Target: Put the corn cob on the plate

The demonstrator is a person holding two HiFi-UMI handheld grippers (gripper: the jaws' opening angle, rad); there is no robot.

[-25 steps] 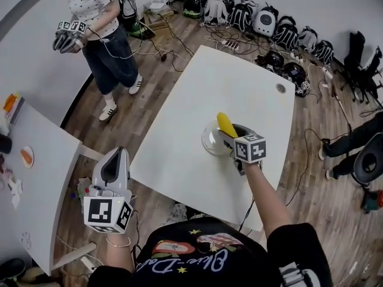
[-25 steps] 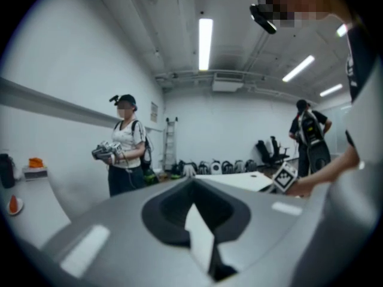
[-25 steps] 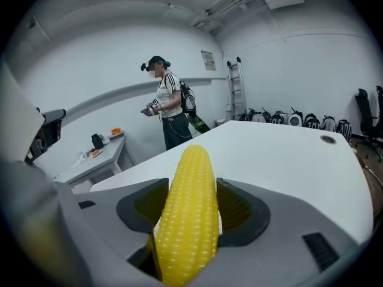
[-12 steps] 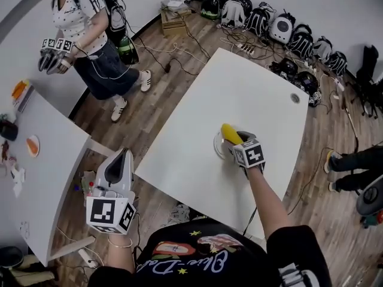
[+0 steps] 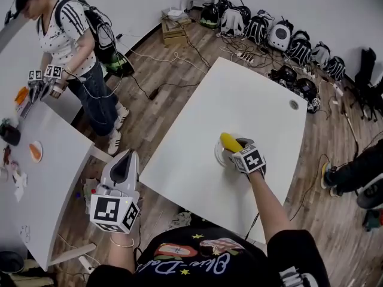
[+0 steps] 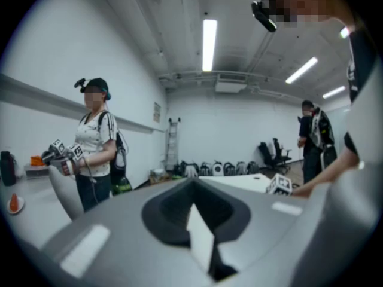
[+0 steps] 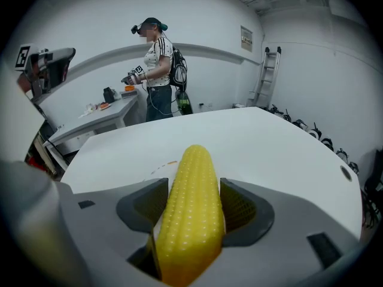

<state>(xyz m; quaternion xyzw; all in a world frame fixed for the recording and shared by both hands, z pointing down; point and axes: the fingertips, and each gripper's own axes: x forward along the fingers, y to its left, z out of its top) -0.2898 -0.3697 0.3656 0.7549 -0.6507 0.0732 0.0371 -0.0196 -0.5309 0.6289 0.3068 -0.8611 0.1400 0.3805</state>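
Observation:
The yellow corn cob is clamped between the jaws of my right gripper, its tip pointing forward. It hangs over a clear glass plate on the white table; only a sliver of the plate's rim shows in the right gripper view, and I cannot tell whether the cob touches it. My left gripper is held off the table's near-left corner, over the floor, jaws together and holding nothing.
A second white table with small items stands at the left. A person holding grippers stands beside it. Backpacks and helmets line the far wall, cables lie on the wooden floor, and a hole marks the table's far corner.
The head view has shifted, so the table sits differently in frame. The right gripper stays over the plate with the cob. The person at the left has stepped toward the side table.

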